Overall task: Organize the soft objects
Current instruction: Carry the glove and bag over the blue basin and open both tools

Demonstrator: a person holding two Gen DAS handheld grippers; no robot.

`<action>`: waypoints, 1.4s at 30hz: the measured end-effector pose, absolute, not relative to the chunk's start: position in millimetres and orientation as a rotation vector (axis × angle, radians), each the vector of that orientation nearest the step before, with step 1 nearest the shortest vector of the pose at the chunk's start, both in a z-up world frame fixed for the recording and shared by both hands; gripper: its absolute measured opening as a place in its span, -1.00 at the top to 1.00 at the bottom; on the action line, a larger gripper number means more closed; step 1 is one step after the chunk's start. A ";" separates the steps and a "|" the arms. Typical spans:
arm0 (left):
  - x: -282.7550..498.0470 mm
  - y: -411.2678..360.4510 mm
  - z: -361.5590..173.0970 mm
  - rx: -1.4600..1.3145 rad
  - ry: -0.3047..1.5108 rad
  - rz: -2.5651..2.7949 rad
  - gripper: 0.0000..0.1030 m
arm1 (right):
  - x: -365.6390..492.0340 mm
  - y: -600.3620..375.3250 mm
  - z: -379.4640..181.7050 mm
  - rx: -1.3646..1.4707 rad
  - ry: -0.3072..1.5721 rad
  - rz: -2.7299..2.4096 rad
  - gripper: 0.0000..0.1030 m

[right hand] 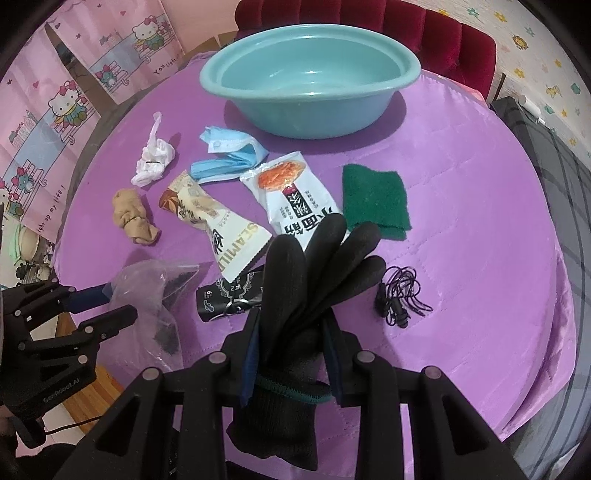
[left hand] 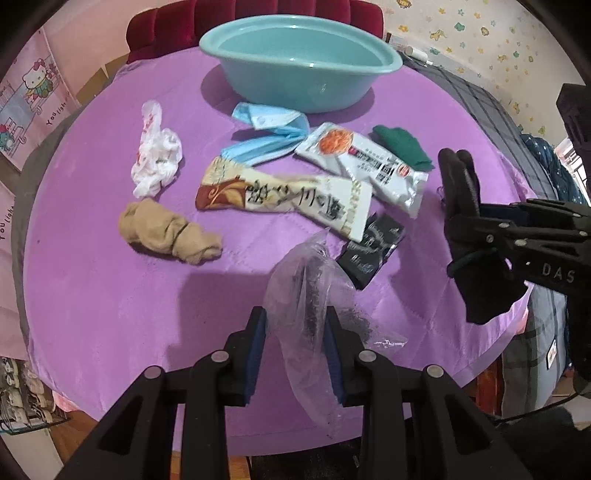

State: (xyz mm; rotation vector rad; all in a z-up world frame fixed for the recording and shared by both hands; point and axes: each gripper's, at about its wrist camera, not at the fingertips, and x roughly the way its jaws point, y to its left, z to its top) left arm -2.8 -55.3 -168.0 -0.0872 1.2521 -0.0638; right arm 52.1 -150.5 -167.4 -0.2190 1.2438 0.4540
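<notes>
My left gripper [left hand: 295, 325] is shut on a clear plastic bag [left hand: 303, 288] with dark bits in it, held above the near edge of the purple table [left hand: 110, 295]. My right gripper [right hand: 291, 325] is shut on a black glove [right hand: 317, 266], its fingers pointing up. The glove also shows in the left wrist view [left hand: 461, 192]. A teal basin [left hand: 299, 62] stands empty at the far side. On the table lie a beige stocking bundle [left hand: 166, 232], a white plastic bag [left hand: 155, 155], a blue mask [left hand: 266, 133] and a green scouring pad [right hand: 373, 199].
Two snack packets [left hand: 295, 199] [right hand: 295, 199] and a black sachet [left hand: 373, 251] lie mid-table. A black cord [right hand: 402, 295] lies right of the glove. A red chair [right hand: 406, 33] stands behind the basin. Pink cartoon curtains [right hand: 55, 110] hang at the left.
</notes>
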 end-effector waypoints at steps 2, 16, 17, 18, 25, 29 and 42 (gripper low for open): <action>2.5 -57.6 -164.8 -0.090 1.245 -0.069 0.35 | 53.0 -149.6 -164.0 -0.231 1.246 0.453 0.37; 42.9 -67.0 -109.4 -0.018 1.211 -0.160 0.35 | 80.2 -134.7 -107.8 -0.218 1.228 0.419 0.34; 47.5 -67.0 -105.7 -0.014 1.206 -0.167 0.35 | 82.8 -132.6 -104.0 -0.220 1.222 0.416 0.34; 52.1 -66.4 -102.4 -0.009 1.202 -0.172 0.35 | 85.2 -130.9 -101.2 -0.224 1.217 0.413 0.34; 78.7 -58.5 -82.8 0.005 1.182 -0.203 0.35 | 108.7 -122.2 -86.4 -0.207 1.208 0.394 0.33; 94.9 -54.6 -75.4 0.014 1.172 -0.216 0.35 | 126.4 -118.7 -79.1 -0.195 1.199 0.381 0.32; 171.3 -38.5 -74.5 0.051 1.170 -0.248 0.35 | 202.1 -108.4 -67.7 -0.126 1.193 0.356 0.32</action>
